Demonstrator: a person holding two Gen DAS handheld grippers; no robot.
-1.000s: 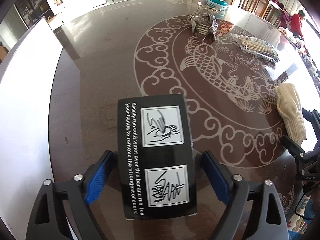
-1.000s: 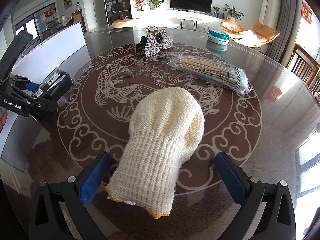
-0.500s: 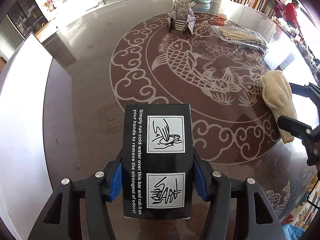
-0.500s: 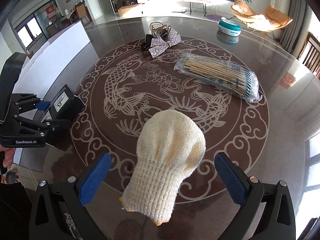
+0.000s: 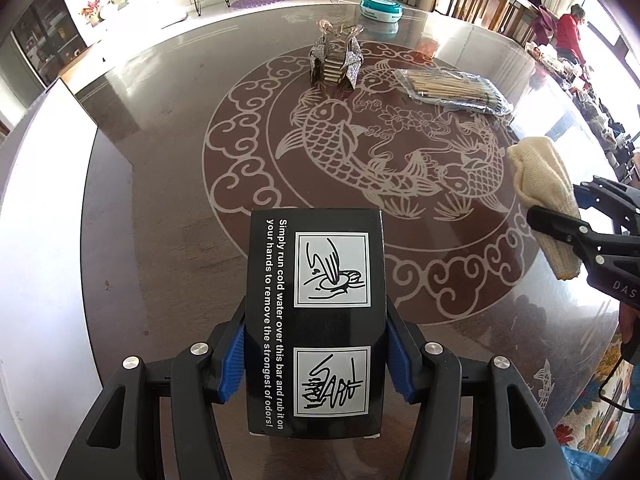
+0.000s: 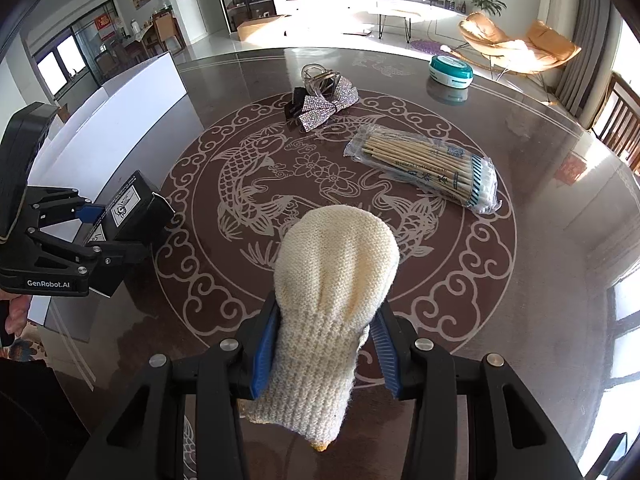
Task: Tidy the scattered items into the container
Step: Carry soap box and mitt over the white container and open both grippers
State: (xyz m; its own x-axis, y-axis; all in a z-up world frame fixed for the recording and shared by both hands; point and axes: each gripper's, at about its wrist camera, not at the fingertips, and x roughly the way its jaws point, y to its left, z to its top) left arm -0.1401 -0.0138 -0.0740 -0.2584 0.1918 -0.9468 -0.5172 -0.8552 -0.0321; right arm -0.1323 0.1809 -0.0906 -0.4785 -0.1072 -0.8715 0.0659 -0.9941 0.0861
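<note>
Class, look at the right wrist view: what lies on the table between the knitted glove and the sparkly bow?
Nothing stands between the glove and the bow; only the table's bare fish pattern shows there, clearest in the right wrist view.

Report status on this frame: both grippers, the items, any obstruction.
Left gripper shut on black box. Right gripper shut on knit glove. Chopstick pack, bow clip on table. No obstruction seen.

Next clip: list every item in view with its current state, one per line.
Left hand-held gripper: shut on black box.
Black box: gripped, closed.
Right hand-held gripper: shut on knit glove.
Knit glove: gripped at its cuff.
Chopstick pack: lying flat, sealed.
Sparkly bow clip: on table, untouched.
Teal tin: lidded.
</note>
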